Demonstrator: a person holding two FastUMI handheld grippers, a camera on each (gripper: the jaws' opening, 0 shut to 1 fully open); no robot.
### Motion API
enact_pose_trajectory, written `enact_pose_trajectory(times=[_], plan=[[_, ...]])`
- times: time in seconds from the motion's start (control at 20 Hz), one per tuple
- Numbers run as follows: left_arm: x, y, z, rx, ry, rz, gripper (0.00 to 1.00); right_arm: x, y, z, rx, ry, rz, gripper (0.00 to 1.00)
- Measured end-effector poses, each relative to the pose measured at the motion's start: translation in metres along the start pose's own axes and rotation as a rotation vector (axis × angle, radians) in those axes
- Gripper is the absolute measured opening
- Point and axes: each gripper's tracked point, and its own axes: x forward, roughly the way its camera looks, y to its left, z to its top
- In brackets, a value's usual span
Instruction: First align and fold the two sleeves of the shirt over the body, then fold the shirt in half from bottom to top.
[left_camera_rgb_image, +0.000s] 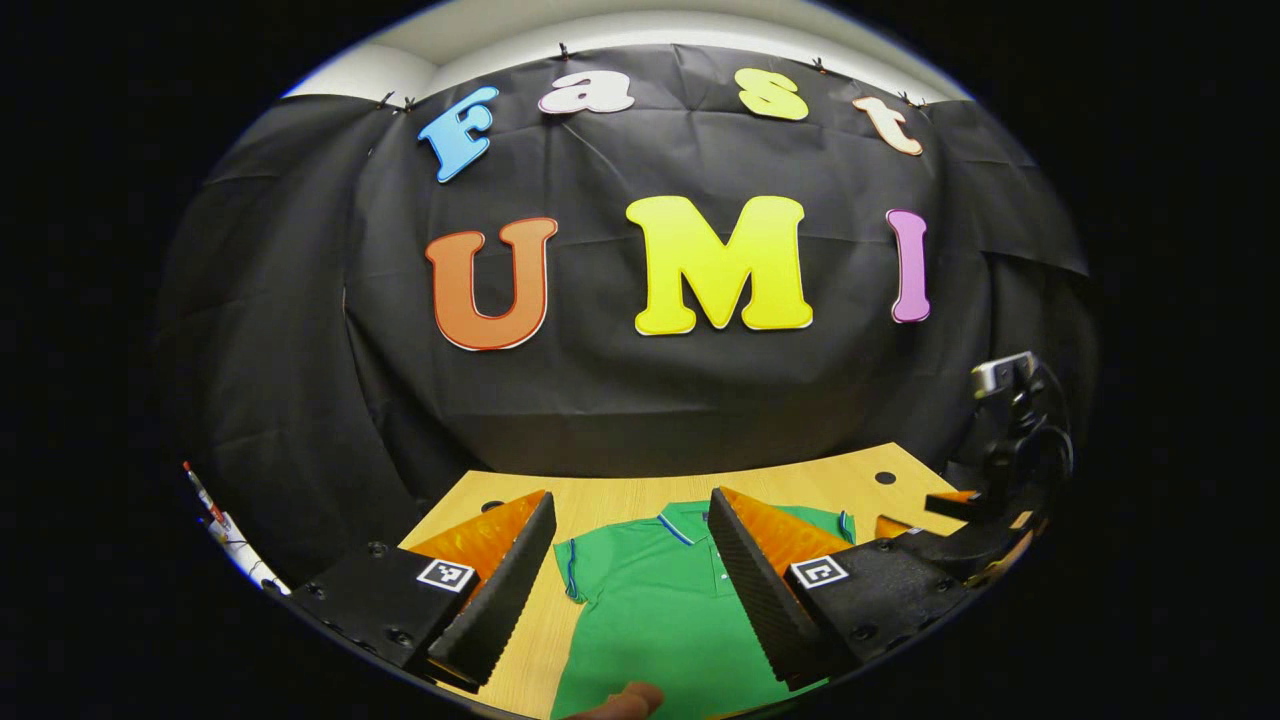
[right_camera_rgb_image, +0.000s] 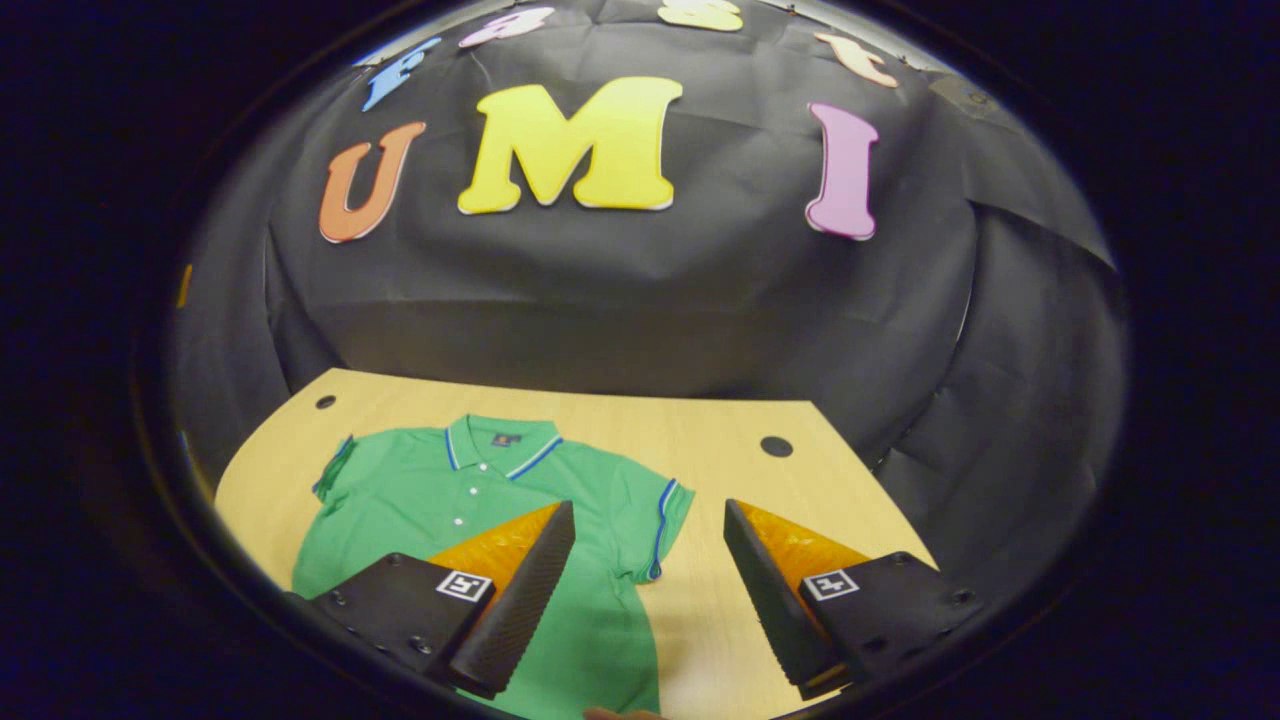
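A green polo shirt (right_camera_rgb_image: 440, 500) with blue-and-white trim lies flat and face up on the wooden table (right_camera_rgb_image: 720, 440), collar toward the black wall, both short sleeves spread out. In the left gripper view the shirt (left_camera_rgb_image: 650, 600) sits between and below my left gripper (left_camera_rgb_image: 632, 510), which hangs open above it with nothing held. My right gripper (right_camera_rgb_image: 650, 515) is open too, hovering over the shirt's right sleeve (right_camera_rgb_image: 655, 525) and the bare wood beside it. The right gripper (left_camera_rgb_image: 1000, 470) also appears at the far right of the left gripper view.
The table has round cable holes (right_camera_rgb_image: 776, 446) near its back corners (right_camera_rgb_image: 325, 402). The black cloth wall (right_camera_rgb_image: 640, 300) rises just behind the table. A fingertip (left_camera_rgb_image: 625, 703) shows at the bottom edge over the shirt.
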Motion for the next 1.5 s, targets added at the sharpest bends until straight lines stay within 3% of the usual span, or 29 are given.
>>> enact_pose_trajectory(times=[0.35, 0.55, 0.65, 0.7, 0.75, 0.9, 0.95, 1.05, 1.1, 1.2, 1.25, 1.35, 1.4, 1.5], plan=[[-0.009, -0.008, -0.011, 0.028, 0.039, 0.022, 0.98, 0.101, -0.019, -0.057, 0.023, 0.185, -0.049, 0.97], [-0.013, -0.013, -0.026, 0.034, 0.089, 0.036, 0.99, 0.128, -0.022, -0.088, 0.014, 0.301, -0.051, 0.96], [-0.014, -0.016, -0.028, 0.041, 0.093, 0.036, 0.99, 0.132, -0.022, -0.088, 0.021, 0.306, -0.034, 0.95], [-0.015, -0.015, -0.028, 0.043, 0.096, 0.038, 0.99, 0.134, -0.022, -0.089, 0.013, 0.31, -0.039, 1.0], [-0.015, -0.015, -0.029, 0.04, 0.101, 0.041, 0.99, 0.134, -0.02, -0.088, 0.012, 0.313, -0.032, 0.8], [-0.012, -0.017, -0.035, 0.021, 0.12, 0.046, 0.99, 0.134, -0.018, -0.088, 0.012, 0.327, -0.018, 0.61], [-0.009, -0.018, -0.036, 0.017, 0.128, 0.047, 0.99, 0.135, -0.017, -0.089, 0.015, 0.327, -0.01, 0.46], [-0.008, -0.02, -0.037, 0.01, 0.133, 0.045, 0.99, 0.135, -0.016, -0.088, 0.024, 0.331, -0.003, 0.36], [-0.008, -0.02, -0.039, 0.01, 0.134, 0.046, 0.99, 0.136, -0.017, -0.088, 0.037, 0.333, 0.002, 0.39], [-0.006, -0.023, -0.038, 0.01, 0.134, 0.041, 0.99, 0.135, -0.015, -0.089, 0.075, 0.34, 0.014, 0.16], [-0.005, -0.024, -0.039, 0.012, 0.136, 0.042, 0.99, 0.135, -0.015, -0.088, 0.079, 0.34, 0.019, 0.1], [-0.006, -0.025, -0.042, 0.013, 0.144, 0.038, 0.99, 0.136, -0.015, -0.088, 0.091, 0.34, 0.032, 0.14], [-0.005, -0.025, -0.044, 0.011, 0.148, 0.038, 0.99, 0.137, -0.015, -0.087, 0.117, 0.341, 0.04, 0.06], [-0.005, -0.026, -0.048, 0.004, 0.157, 0.038, 0.99, 0.136, -0.015, -0.087, 0.163, 0.343, 0.065, 0.06]])
